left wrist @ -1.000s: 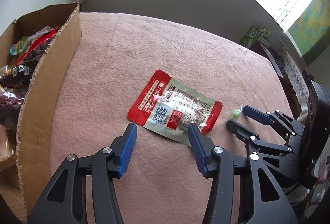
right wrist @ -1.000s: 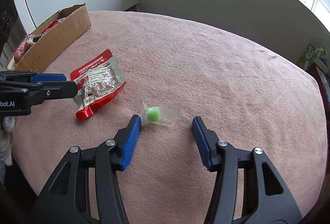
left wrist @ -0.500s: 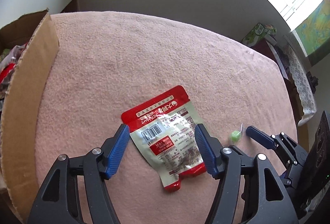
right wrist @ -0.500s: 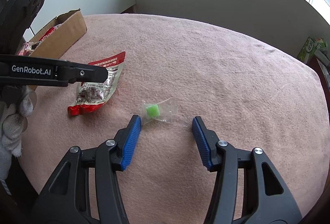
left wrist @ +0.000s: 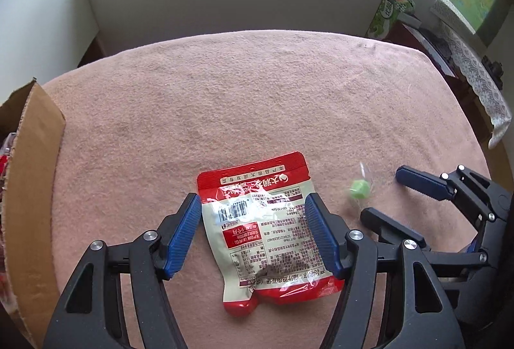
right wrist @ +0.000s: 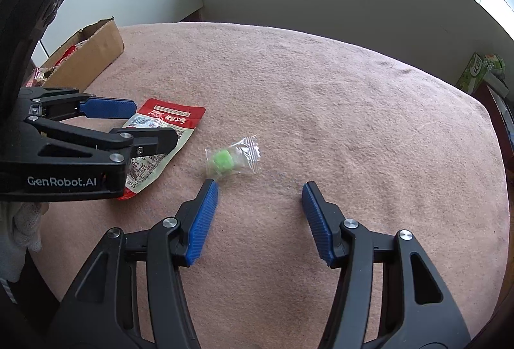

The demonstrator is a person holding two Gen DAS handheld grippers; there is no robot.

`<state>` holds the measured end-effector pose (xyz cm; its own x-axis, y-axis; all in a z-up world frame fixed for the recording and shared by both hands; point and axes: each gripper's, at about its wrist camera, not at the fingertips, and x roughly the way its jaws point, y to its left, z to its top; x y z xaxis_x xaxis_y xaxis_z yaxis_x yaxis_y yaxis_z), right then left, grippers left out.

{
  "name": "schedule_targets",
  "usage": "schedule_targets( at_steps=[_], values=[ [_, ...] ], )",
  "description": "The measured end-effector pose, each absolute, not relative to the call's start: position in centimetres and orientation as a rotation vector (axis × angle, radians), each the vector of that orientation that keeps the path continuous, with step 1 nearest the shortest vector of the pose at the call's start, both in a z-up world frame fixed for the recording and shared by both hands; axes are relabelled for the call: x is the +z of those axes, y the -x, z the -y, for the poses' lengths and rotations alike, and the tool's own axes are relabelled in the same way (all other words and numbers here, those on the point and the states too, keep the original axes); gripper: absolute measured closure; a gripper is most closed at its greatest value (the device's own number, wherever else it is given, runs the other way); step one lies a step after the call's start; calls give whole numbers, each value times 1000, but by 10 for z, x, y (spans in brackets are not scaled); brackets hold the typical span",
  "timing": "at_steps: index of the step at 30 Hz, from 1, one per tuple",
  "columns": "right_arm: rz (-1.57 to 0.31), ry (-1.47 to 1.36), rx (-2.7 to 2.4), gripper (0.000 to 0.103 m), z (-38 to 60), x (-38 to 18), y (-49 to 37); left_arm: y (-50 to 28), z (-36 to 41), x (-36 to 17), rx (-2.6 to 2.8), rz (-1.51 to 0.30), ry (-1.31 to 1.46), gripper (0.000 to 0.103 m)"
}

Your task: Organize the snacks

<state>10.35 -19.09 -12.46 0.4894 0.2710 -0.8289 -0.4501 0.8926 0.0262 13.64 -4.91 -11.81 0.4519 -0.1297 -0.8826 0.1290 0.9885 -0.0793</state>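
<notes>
A red and cream snack pouch (left wrist: 266,227) lies flat on the pink tablecloth (left wrist: 244,98). My left gripper (left wrist: 253,204) is open, its blue pads either side of the pouch. The pouch also shows in the right wrist view (right wrist: 160,137), partly hidden by the left gripper (right wrist: 144,121). A small green candy in a clear wrapper (right wrist: 229,159) lies just ahead of my right gripper (right wrist: 260,191), which is open and empty. In the left wrist view the candy (left wrist: 359,188) sits between the right gripper's fingers (left wrist: 382,195).
A cardboard box (left wrist: 29,188) with snack packets stands at the left table edge; it also shows in the right wrist view (right wrist: 86,53). A green carton (left wrist: 385,16) stands beyond the table at the far right. A lace-covered shelf (left wrist: 475,79) is at the right.
My left gripper has turned right, away from the box, and moved over the pouch, which now lies between its pads. My right gripper stayed by the candy, whose wrapper has turned slightly.
</notes>
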Motion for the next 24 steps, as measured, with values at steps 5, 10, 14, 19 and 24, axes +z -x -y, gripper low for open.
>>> schedule_targets(
  at_steps=[5, 10, 14, 19, 24],
  values=[
    [-1001, 5, 497, 45, 217, -118, -115, -127, 58, -117, -167, -1077, -56, 34],
    [-1070, -168, 536, 45, 224, -119, -128, -127, 71, -120, -164, -1071, -122, 28],
    [-1076, -135, 525, 45, 206, -121, -128, -132, 82, -125, -158, -1070, -156, 22],
    [-1052, -78, 473, 45, 192, -122, -130, -130, 78, -130, -164, -1063, -150, 20],
    [-1020, 40, 432, 45, 175, -124, -127, -125, 63, -129, -182, -1062, -123, 25]
  ],
)
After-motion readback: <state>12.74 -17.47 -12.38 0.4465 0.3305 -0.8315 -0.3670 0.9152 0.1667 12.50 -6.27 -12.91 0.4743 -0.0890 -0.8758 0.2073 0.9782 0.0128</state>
